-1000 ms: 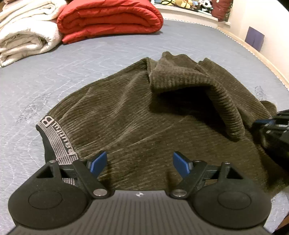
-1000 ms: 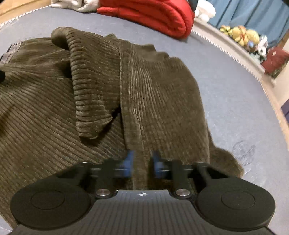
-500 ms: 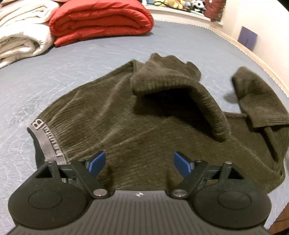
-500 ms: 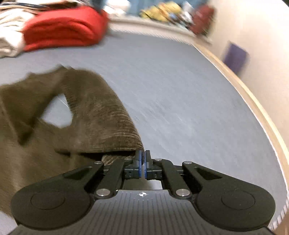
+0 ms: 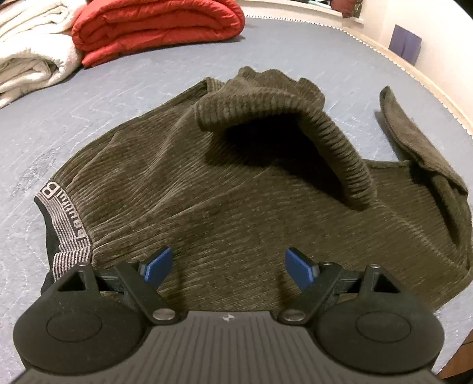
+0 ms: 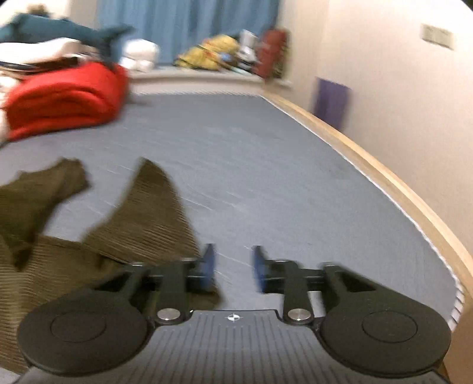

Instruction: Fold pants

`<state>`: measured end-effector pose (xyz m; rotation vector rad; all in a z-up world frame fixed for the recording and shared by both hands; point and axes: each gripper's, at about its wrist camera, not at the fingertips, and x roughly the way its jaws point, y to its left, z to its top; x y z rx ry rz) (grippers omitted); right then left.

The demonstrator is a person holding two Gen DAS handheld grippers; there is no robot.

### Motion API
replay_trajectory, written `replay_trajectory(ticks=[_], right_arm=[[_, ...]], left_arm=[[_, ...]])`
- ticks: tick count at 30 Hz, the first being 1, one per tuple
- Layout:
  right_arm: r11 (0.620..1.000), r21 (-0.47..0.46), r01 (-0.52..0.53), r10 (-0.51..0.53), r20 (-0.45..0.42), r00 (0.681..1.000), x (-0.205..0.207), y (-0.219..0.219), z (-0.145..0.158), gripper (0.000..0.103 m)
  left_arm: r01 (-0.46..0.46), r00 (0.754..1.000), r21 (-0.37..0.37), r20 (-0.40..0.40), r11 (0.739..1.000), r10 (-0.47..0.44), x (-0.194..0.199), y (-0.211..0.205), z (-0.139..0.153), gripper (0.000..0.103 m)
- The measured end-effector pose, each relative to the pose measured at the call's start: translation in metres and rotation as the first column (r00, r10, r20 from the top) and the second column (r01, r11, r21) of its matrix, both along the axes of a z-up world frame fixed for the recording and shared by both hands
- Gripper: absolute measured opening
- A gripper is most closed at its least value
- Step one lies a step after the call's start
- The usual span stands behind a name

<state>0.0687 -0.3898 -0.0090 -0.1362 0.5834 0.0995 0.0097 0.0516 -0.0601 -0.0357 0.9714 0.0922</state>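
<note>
Olive-brown corduroy pants [image 5: 183, 189] lie crumpled on the grey-blue bed cover [image 5: 88, 100], with the grey striped waistband [image 5: 63, 224] at the left and one leg folded over in a hump [image 5: 295, 118]. My left gripper [image 5: 227, 265] is open just above the near part of the pants. Another leg [image 5: 414, 141] lies spread toward the right. In the blurred right wrist view my right gripper [image 6: 232, 265] is open and empty over the cover, beside that leg [image 6: 147, 221] at its left.
A folded red quilt [image 5: 153, 26] and white blankets [image 5: 26, 56] lie at the far left of the bed. The bed's wooden edge [image 6: 384, 183] and the wall run along the right. Toys and cushions [image 6: 236, 50] sit at the far end.
My right gripper pulled a pant leg out to the right, then opened and let it go. It now points across the cover. The left gripper stayed open in place.
</note>
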Motion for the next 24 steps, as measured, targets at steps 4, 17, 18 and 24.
replay_trajectory(ticks=[4, 17, 18, 24], right_arm=[[0.979, -0.106, -0.174, 0.174, -0.009, 0.985, 0.017, 0.051, -0.024, 0.047], [0.835, -0.421, -0.355, 0.355, -0.083, 0.931, 0.048, 0.158, -0.076, 0.065], [0.821, -0.447, -0.355, 0.355, -0.086, 0.931, 0.049, 0.161, -0.080, 0.064], [0.810, -0.487, -0.328, 0.337, -0.071, 0.939, 0.054, 0.162, -0.084, 0.032]], left_arm=[[-0.009, 1.000, 0.002, -0.008, 1.000, 0.009, 0.002, 0.004, -0.002, 0.087], [-0.034, 0.999, -0.038, -0.003, 0.999, 0.034, 0.006, 0.021, 0.005, 0.088], [-0.032, 0.999, -0.040, -0.002, 0.999, 0.032, 0.006, 0.022, 0.005, 0.088], [-0.035, 0.999, -0.048, 0.002, 0.998, 0.035, 0.005, 0.023, 0.007, 0.089]])
